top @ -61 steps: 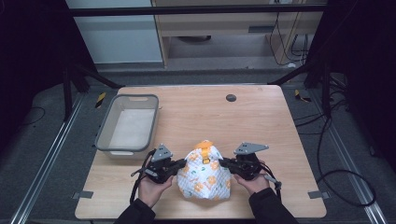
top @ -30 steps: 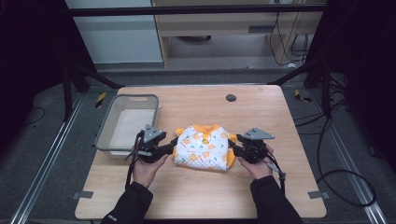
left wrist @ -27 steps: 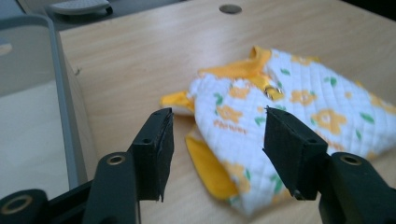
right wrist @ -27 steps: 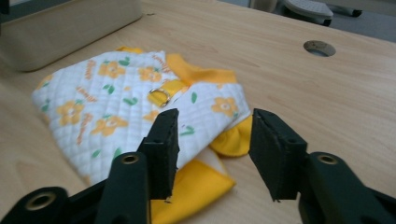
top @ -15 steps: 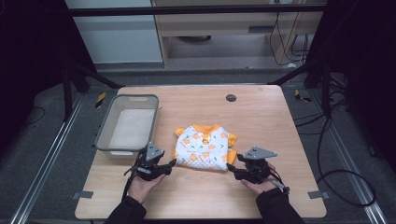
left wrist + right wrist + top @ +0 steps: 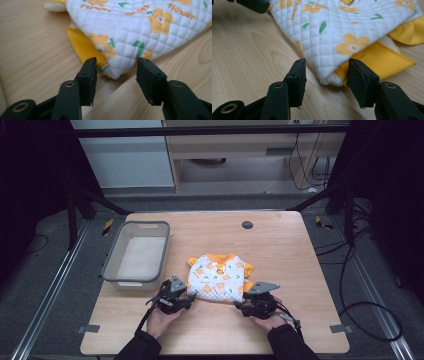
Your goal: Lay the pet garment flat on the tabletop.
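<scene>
Wooden table (image 6: 280,250) on grey floor (image 6: 55,285); behind the table, a pale cabinet (image 6: 125,160) and wooden shelving (image 6: 235,145); right of the table, black cables (image 6: 365,285).

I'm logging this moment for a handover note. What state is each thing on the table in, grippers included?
Quilted flower-print baby top: lying flat on the table, near corners pointing at the grippers.
Grey plastic bin: upright, nothing in it.
Left gripper: open, jaws just been closing, top's corner between them, not pinched.
Right gripper: open, jaws just been closing, top's other corner between them, not pinched.
Wooden table: bare apart from these.
</scene>
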The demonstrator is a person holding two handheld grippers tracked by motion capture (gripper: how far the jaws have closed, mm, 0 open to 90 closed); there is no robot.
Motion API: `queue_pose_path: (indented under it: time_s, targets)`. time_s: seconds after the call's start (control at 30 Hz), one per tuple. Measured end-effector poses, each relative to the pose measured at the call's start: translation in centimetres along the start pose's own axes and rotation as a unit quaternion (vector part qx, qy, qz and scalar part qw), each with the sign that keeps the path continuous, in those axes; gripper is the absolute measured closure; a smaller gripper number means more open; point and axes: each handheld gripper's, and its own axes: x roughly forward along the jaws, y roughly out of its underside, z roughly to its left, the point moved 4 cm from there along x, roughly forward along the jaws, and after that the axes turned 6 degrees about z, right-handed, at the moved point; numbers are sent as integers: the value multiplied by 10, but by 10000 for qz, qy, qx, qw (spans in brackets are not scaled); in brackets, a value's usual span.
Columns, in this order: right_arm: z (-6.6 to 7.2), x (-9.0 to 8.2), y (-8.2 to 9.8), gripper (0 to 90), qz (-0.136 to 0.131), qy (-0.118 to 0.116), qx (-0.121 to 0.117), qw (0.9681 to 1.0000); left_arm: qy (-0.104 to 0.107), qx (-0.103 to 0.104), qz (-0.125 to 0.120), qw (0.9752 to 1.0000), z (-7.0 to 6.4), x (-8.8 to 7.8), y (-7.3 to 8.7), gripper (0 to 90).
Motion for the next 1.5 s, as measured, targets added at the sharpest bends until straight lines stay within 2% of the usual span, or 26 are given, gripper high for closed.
queue_pose_path:
  time_s: [0.13, 0.17, 0.2, 0.23, 0.27, 0.37, 0.5, 0.6, 0.67, 0.7, 0.73, 0.77, 0.8, 0.83, 0.9, 1.0, 1.1, 1.13, 1.2, 1.23, 1.27, 1.3, 1.37, 1.43, 1.47, 1.5]
  targets:
    - [-1, 4, 1, 628, 28, 194, 21, 9998, 30, -85, 2, 10000, 1, 4, -1, 669]
    - [-1, 4, 0, 689, 17, 200, 53, 9998, 62, -89, 10, 9999, 0, 5, -1, 773]
    - [-1, 4, 0, 689, 17, 200, 53, 9998, 62, -58, 50, 10000, 1, 6, -1, 773]
    - [-2, 3, 0, 737, 33, 183, 79, 9998, 51, -30, 48, 10000, -1, 9, -2, 833]
    - [-2, 3, 0, 737, 33, 183, 79, 9998, 51, -30, 48, 10000, -1, 9, -2, 856]
    - [-2, 1, -2, 800, 22, 106, 72, 9999, 72, -25, 62, 10000, -3, 10, -4, 878]
    - [-1, -3, -4, 815, -29, 45, 79, 10000, 123, -5, 49, 9999, -5, 7, -5, 886]
    - [-2, -19, -7, 818, -200, -73, 171, 9996, 298, -62, -174, 9994, -8, -12, -9, 888]
    - [-3, -23, -7, 818, -257, -98, 184, 9995, 349, -48, -221, 9991, -10, -19, -10, 888]
    - [-2, -29, -7, 819, -303, -131, 183, 9993, 399, -7, -281, 9988, -12, -27, -10, 888]
    - [0, -42, -7, 819, -432, -232, 186, 9986, 512, 91, -417, 9978, -18, -44, -11, 888]
    - [0, -42, -7, 819, -432, -232, 186, 9986, 512, 91, -417, 9978, -18, -44, -11, 887]
    - [3, -57, -8, 815, -583, -400, 215, 9973, 593, 196, -580, 9964, -24, -60, -13, 887]
    - [5, -64, -9, 816, -650, -487, 276, 9963, 593, 196, -580, 9964, -24, -60, -13, 886]
    - [7, -70, -11, 818, -715, -532, 301, 9956, 683, 238, -752, 9945, -27, -74, -16, 886]
    - [7, -79, -20, 822, -811, -513, 312, 9949, 653, 227, -858, 9939, -24, -81, -25, 886]
    - [-3, -71, -32, 812, -713, -356, 596, 9950, 572, 55, -720, 9957, -15, -71, -36, 882]
    - [-15, -56, -38, 794, -563, -177, 746, 9955, 434, -81, -569, 9974, -6, -55, -42, 877]
    - [-27, -36, -41, 777, -424, 22, 876, 9953, 353, -229, -504, 9978, 4, -37, -47, 866]
    - [-27, -36, -41, 777, -424, 22, 876, 9953, 353, -229, -504, 9978, 4, -37, -47, 854]
    - [-37, -18, -42, 770, -396, 336, 925, 9944, 283, -254, -532, 9979, 8, -28, -48, 833]
    - [-37, -18, -42, 770, -396, 336, 925, 9944, 165, -294, -534, 9980, 12, -21, -49, 833]
    - [-44, -6, -41, 772, -352, 511, 954, 9935, 69, -405, -510, 9979, 18, -8, -50, 790]
    - [-48, 1, -40, 760, -304, 740, 860, 9931, -41, -438, -462, 9980, 22, 1, -49, 722]
    - [-49, 5, -38, 745, -293, 752, 856, 9931, -32, -471, -454, 9979, 24, 4, -48, 630]
    - [-49, 5, -38, 745, -293, 752, 856, 9931, -42, -522, -468, 9975, 25, 4, -47, 630]
